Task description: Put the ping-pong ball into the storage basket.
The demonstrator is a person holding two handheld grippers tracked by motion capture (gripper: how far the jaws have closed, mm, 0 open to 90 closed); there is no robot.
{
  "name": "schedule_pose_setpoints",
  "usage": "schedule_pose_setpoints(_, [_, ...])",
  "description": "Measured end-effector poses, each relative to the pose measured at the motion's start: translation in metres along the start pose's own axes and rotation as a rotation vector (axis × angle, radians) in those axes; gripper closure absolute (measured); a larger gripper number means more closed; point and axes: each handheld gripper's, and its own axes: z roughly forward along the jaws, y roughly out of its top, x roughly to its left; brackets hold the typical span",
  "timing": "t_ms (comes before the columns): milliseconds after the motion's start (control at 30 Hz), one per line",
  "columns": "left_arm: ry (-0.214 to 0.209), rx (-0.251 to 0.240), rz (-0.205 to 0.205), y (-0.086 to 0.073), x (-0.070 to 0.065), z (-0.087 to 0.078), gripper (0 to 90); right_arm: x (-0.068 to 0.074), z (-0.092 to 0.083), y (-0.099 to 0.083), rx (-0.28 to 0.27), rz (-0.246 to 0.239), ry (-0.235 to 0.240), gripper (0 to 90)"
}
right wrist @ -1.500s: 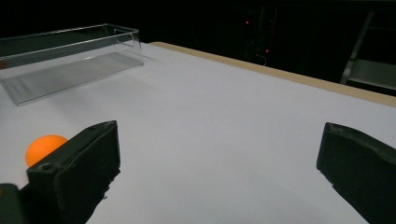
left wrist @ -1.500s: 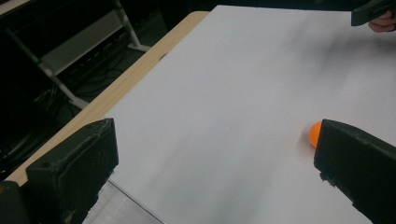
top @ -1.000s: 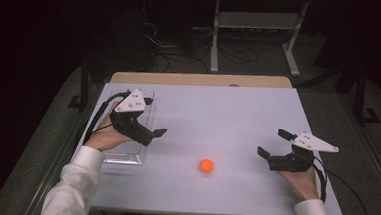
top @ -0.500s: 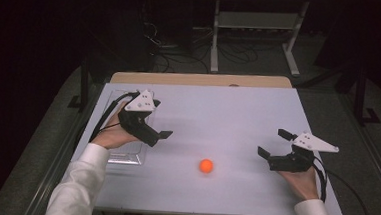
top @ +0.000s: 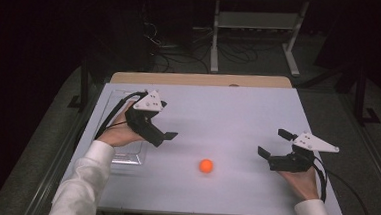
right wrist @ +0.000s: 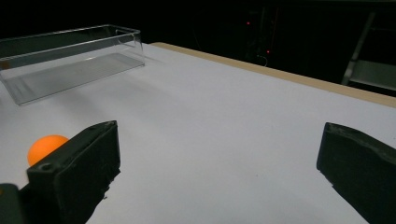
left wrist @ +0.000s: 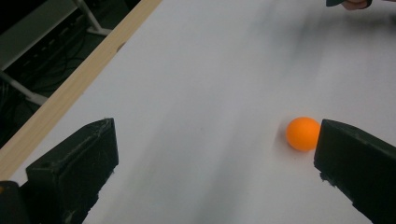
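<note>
Motion over the last second belongs to the left gripper (top: 169, 139), which has swung from above the clear tray (top: 125, 156) toward the orange ball (top: 206, 165) lying mid-table, jaws wide apart for a likely pickup, while the right gripper (top: 271, 145) stays put, equally open.

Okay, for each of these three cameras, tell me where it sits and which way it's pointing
High view: above the person's side, looking forward and down on the table; both forearms, left tongs, right tongs.
Left gripper view: on the left tongs, looking across the table at the orange ball; open jaws.
Right gripper view: on the right tongs, facing the clear tray; open jaws.
All share the ball.
</note>
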Motion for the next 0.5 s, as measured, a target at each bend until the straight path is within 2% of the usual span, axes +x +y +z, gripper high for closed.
schedule_pose_setpoints(33, [-0.011,0.011,0.004,0.0011,-0.0005,0.0031,0.0,0.0001,-0.0001,0.0001,-0.001,0.0,0.001,0.0])
schedule_pose_setpoints(500, [-0.041,0.049,0.014,0.0037,-0.0019,0.0119,0.0,0.0002,0.0001,0.0,0.001,-0.002,0.002,0.0])
